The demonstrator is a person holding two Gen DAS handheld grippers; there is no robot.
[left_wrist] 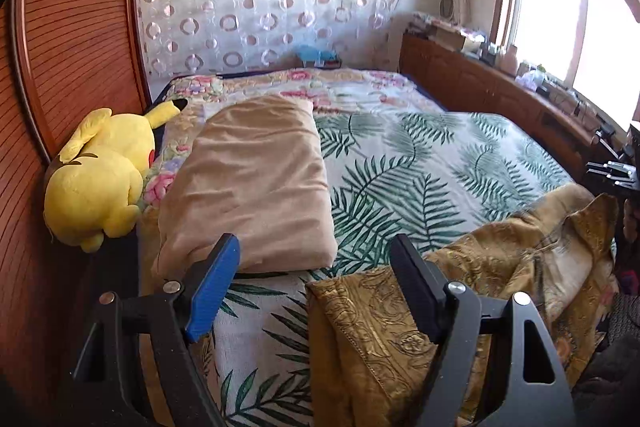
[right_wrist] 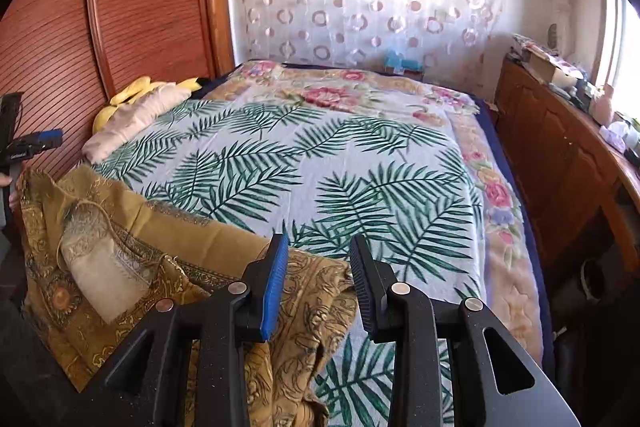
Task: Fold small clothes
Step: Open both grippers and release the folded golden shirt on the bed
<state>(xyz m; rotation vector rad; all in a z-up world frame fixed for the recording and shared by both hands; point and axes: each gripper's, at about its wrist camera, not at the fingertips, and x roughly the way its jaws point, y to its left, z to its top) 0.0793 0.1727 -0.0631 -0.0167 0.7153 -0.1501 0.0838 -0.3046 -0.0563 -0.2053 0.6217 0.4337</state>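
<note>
Left wrist view shows the left gripper [left_wrist: 316,275] spread wide and empty above the near edge of the bed [left_wrist: 420,163], with the golden patterned cloth [left_wrist: 500,259] crumpled just right of it. The right gripper [right_wrist: 318,281] is partly open, holding nothing, over the cloth's right end. Grabbing a bunched layer could fold it crooked or drag the leaf-print sheet [right_wrist: 340,155].

One gold cloth [left_wrist: 472,291] near, one beige pillow [left_wrist: 256,183] and one yellow plush [left_wrist: 100,179] at left — two grippers [left_wrist: 316,283].
</note>
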